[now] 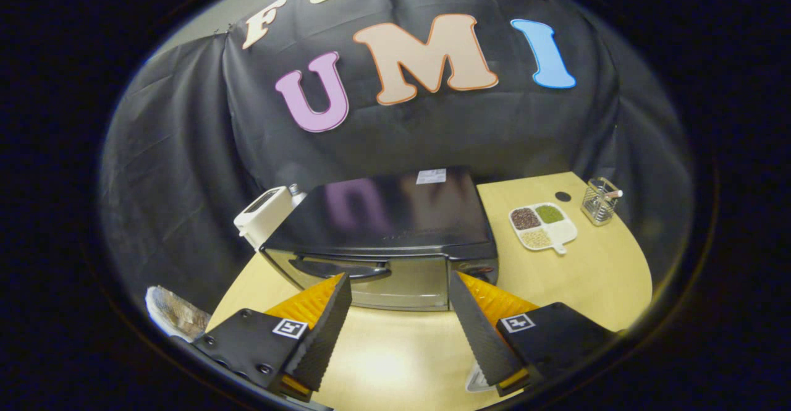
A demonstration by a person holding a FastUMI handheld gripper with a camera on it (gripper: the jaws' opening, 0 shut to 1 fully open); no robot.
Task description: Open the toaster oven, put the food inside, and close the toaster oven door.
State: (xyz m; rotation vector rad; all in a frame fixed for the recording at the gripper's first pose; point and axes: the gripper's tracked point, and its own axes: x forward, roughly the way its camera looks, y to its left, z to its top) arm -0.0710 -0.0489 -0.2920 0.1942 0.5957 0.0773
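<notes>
The wide-spread jaws hide the toaster oven's (395, 256) lower corners.

A four-part plate of grains (544, 225) sits near a wire holder (598, 202).

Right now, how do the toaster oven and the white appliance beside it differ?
The toaster oven is black and silver, wide and low, just ahead of the open gripper; its handled door looks closed. The white appliance is smaller, narrower and sits at the oven's back corner. Both stand on the table.
</notes>
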